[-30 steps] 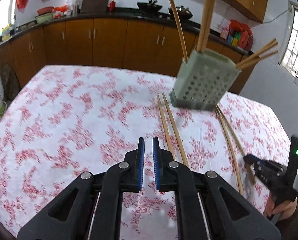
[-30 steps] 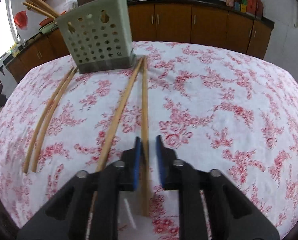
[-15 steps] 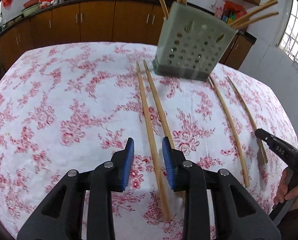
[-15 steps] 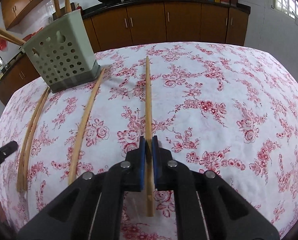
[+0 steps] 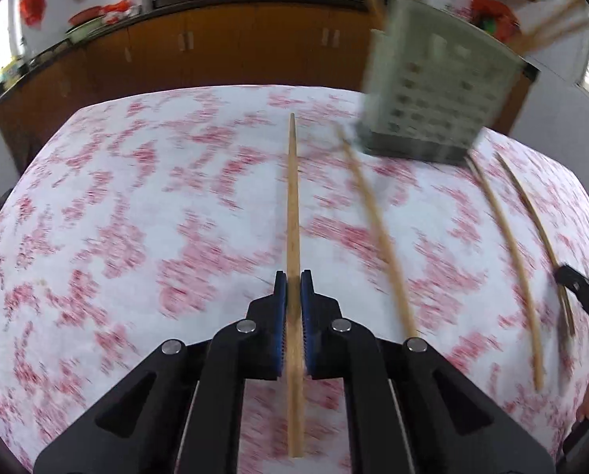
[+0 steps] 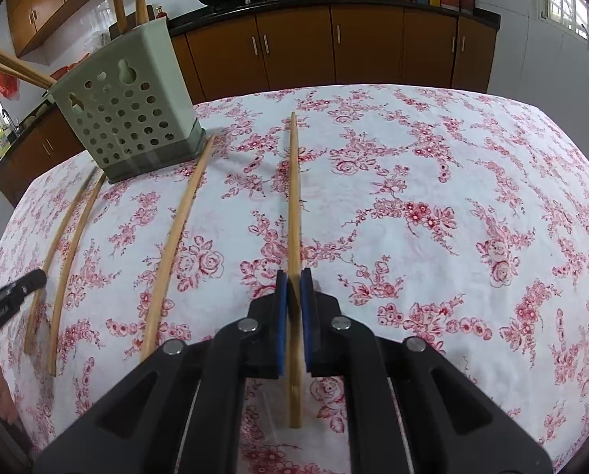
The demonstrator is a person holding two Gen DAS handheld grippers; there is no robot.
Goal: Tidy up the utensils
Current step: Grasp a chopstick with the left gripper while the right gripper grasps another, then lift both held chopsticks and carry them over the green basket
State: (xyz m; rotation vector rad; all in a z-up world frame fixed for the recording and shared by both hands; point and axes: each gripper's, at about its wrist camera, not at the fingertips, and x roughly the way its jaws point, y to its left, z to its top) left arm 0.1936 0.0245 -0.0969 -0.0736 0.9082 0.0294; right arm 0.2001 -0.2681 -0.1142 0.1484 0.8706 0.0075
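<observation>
My left gripper (image 5: pixel 288 276) is shut on a wooden chopstick (image 5: pixel 292 197) that points forward over the floral tablecloth; the view is motion-blurred. My right gripper (image 6: pixel 293 275) is shut on another chopstick (image 6: pixel 293 189). A grey-green perforated utensil holder (image 5: pixel 432 94) holding several chopsticks stands at the far right in the left view and at the far left in the right wrist view (image 6: pixel 128 114). Loose chopsticks lie on the cloth beside it (image 6: pixel 172 245) (image 6: pixel 73 256). The tip of the left gripper shows at the left edge of the right wrist view (image 6: pixel 14 296).
The table (image 6: pixel 452 197) is covered by a white cloth with red flowers. Brown kitchen cabinets (image 6: pixel 373 47) with a dark counter, woks and boxes run along the back. A window (image 6: pixel 571 0) is at the right.
My left gripper closed on one chopstick and lifted it, swinging left. My right gripper keeps its chopstick and has turned slightly, the holder now larger at left.
</observation>
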